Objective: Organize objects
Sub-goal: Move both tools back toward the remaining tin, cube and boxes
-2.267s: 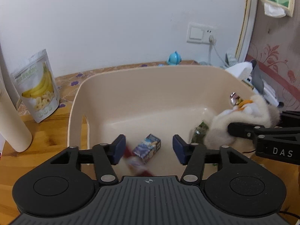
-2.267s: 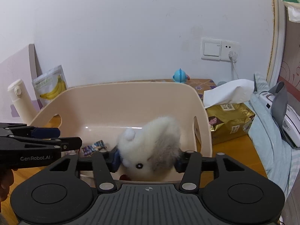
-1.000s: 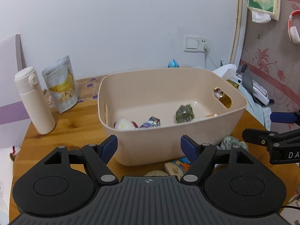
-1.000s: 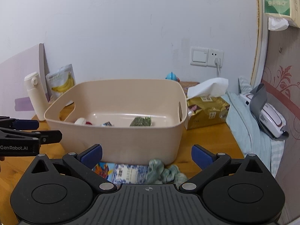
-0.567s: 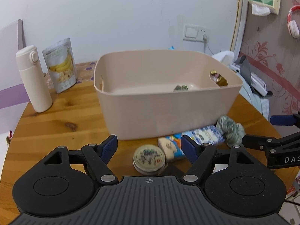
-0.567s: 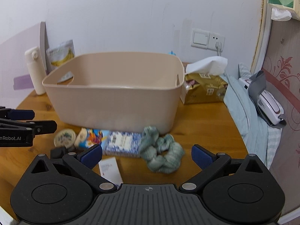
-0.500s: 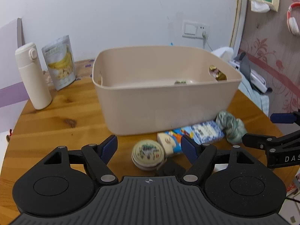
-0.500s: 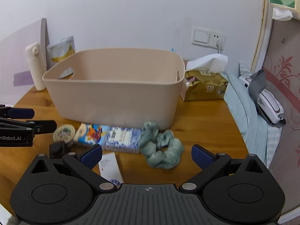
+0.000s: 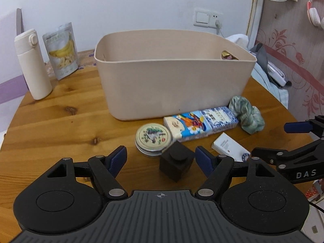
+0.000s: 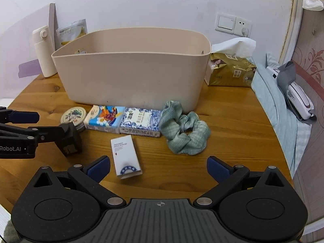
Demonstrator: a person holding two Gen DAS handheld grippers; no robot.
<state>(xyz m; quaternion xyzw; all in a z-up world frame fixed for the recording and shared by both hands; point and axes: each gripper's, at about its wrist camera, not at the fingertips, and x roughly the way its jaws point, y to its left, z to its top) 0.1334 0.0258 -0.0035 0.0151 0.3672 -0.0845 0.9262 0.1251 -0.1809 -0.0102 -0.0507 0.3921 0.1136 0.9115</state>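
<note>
Both tools were open and held nothing. The left tool [image 9: 161, 158] sat low over the tabletop [image 9: 60, 121], with a small black block [image 9: 175, 163] standing between its two fingers but not yet pinched. The right tool [image 10: 158, 167] hung near a white box [image 10: 125, 157], which lay closer to its left finger. Farther away, a round tin [image 9: 154, 138], two tissue packs [image 10: 123, 120] and a green hair tie [image 10: 185, 130] lay in a row just in front of the big tan bin [image 10: 129, 81]. It looked like the step was picking up loose things to put in the bin. Next, the left tool would need to squeeze the block, then lift it over the bin's rim.
</note>
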